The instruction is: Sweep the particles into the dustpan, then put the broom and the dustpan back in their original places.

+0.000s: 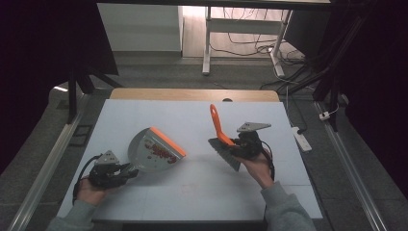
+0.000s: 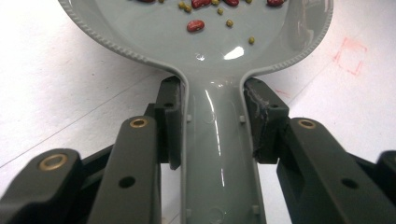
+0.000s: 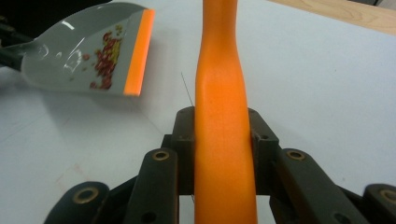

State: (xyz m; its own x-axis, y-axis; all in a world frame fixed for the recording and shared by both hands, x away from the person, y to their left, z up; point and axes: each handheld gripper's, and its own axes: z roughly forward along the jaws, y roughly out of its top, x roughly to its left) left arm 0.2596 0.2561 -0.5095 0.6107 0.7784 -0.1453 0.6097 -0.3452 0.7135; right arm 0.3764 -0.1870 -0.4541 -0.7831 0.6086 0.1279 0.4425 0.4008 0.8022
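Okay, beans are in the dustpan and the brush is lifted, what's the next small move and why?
Probably tilt the dustpan back a little, lip up. The left tongs clamp its grey handle, and the beans lie close to the orange lip, where they could roll out. The right tongs hold the brush clear.

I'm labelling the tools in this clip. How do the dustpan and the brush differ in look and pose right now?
The dustpan is grey with an orange front lip and sits low on the white table; the brush has an orange handle and is lifted, tilted handle-up. The dustpan holds red beans and small greenish ones; nothing shows on the brush. Shared: each is clamped by its handle, the dustpan in the left gripper, the brush in the right gripper.
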